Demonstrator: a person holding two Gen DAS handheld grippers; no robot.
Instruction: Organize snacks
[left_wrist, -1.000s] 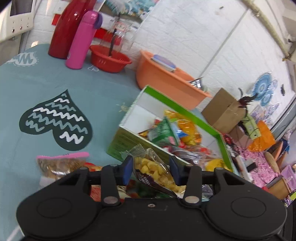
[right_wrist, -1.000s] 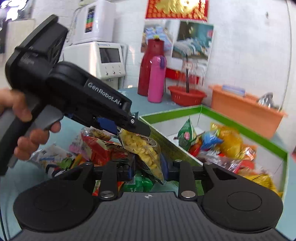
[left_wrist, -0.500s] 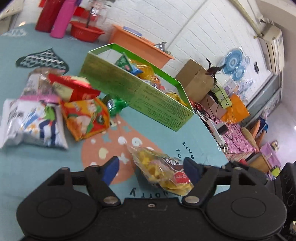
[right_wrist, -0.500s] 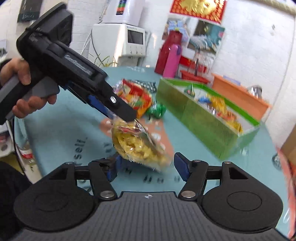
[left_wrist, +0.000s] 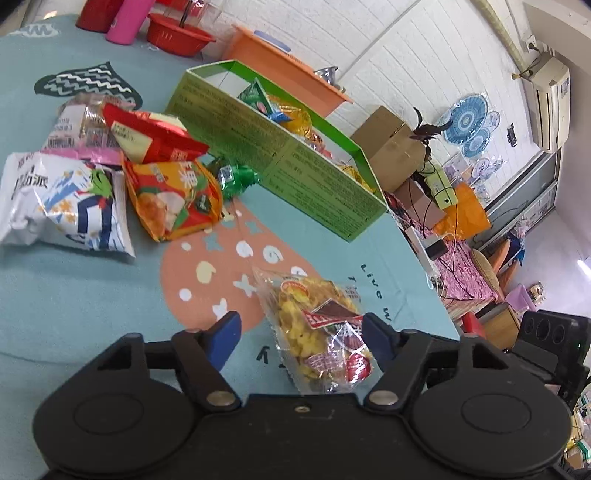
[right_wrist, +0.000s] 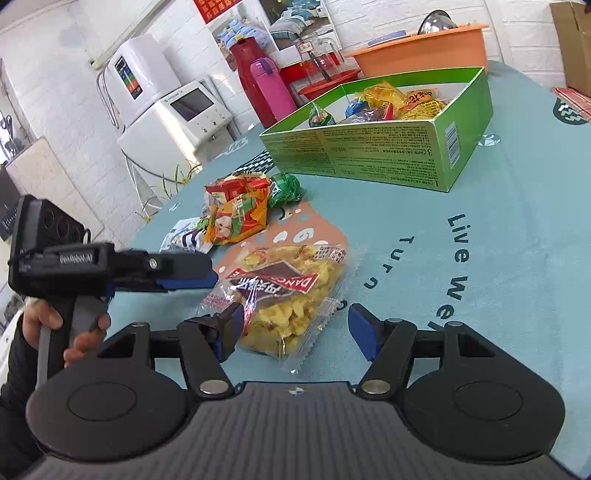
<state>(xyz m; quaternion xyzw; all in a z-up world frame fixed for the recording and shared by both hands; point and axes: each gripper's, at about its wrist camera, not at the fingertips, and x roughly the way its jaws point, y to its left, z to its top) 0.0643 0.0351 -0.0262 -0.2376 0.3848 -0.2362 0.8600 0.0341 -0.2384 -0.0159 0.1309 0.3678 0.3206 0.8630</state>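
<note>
Both of my grippers have just been opening, and now their jaws stand wide apart with nothing gripped. The clear bag of yellow snacks lies flat on the blue tablecloth, near the table edge that is closest to me, partly on the orange mushroom print. In the left wrist view my left gripper has the bag between its blue fingers, nearer the right one, but the pads do not press on it. In the right wrist view my right gripper is also around the bag: the left finger touches or overlaps the bag's corner, I cannot tell which, and the right finger is apart from it. My left hand holds the handle of the left gripper beside the bag. Further in on the table lies a small pile of other packets, among them an orange packet and a white packet. Behind them stands the green box, open on top, with several snacks already inside.
</note>
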